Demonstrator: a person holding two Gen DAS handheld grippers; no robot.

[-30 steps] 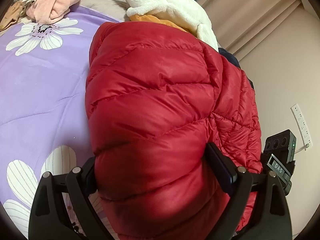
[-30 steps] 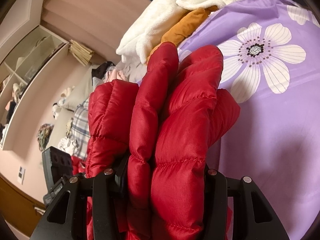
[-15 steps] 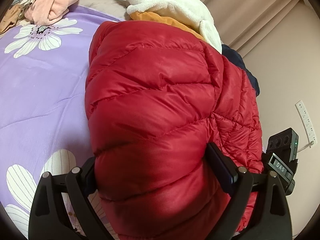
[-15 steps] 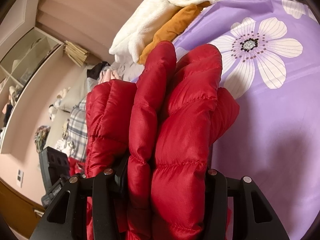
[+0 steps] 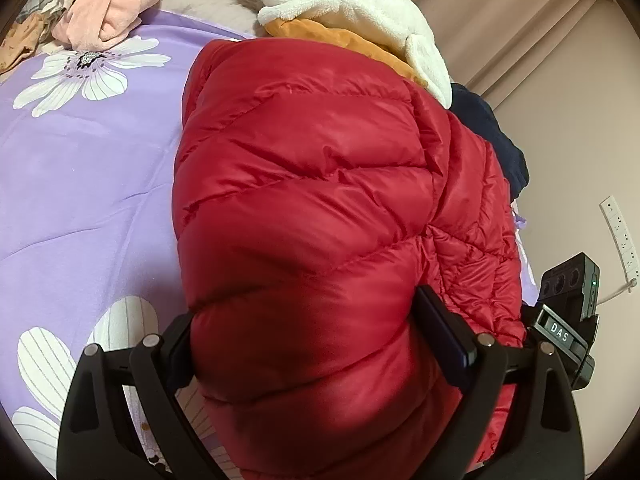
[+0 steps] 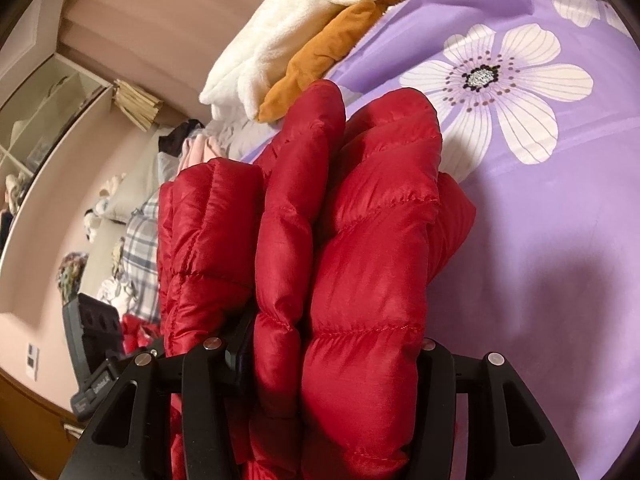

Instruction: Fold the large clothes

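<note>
The left gripper (image 5: 316, 344) has its fingers clamped wide around a thick folded bulk of the red down jacket (image 5: 312, 200), probably to keep the layers stacked. The right gripper (image 6: 332, 356) pinches the bunched layers at the other end, over the purple floral bedspread (image 6: 560, 240). Open bed lies beyond; the white fleece (image 5: 352, 4) crowds the far edge.

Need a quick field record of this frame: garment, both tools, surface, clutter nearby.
garment: red quilted puffer jacket, bunched in thick folds
left tool: shut on the jacket
right tool: shut on several jacket layers
surface: purple bedspread with white flowers
nearby: white fleece garment lying on an orange-brown garment, beyond the jacket; pink clothes
</note>
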